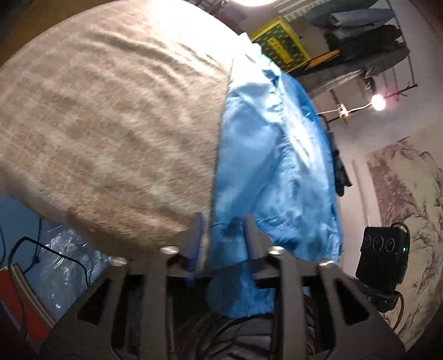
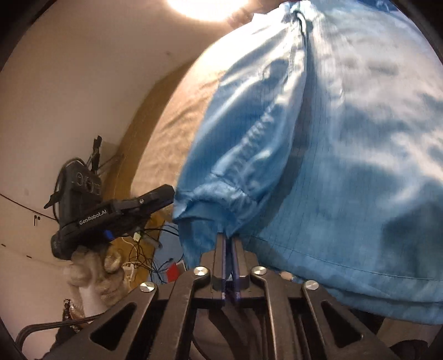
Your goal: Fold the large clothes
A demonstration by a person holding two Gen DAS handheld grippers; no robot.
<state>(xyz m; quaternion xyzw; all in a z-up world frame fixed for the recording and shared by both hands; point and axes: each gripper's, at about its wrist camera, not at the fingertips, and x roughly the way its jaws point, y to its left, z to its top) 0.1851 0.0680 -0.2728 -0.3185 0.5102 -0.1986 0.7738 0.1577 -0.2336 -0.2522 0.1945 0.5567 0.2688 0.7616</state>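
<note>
A light blue garment point(image 1: 271, 155) lies spread on a beige blanket-covered surface point(image 1: 110, 124). In the left wrist view my left gripper point(image 1: 223, 229) stands open at the garment's near corner. The fabric edge runs between its fingers and a flap drapes over the gripper body, but the pads are apart from it. In the right wrist view my right gripper point(image 2: 228, 240) has its fingers nearly together, pinching the blue garment point(image 2: 332, 138) just below a gathered sleeve cuff point(image 2: 216, 191). The left gripper point(image 2: 169, 195), held by a gloved hand point(image 2: 94, 271), points at that cuff from the left.
A black sensor box point(image 1: 383, 254) with a green light stands right of the garment. A yellow crate point(image 1: 282, 44) and stacked folded clothes point(image 1: 360, 25) are at the back. Cables point(image 2: 146, 243) and a red object point(image 2: 173, 272) lie on the floor below the bed edge.
</note>
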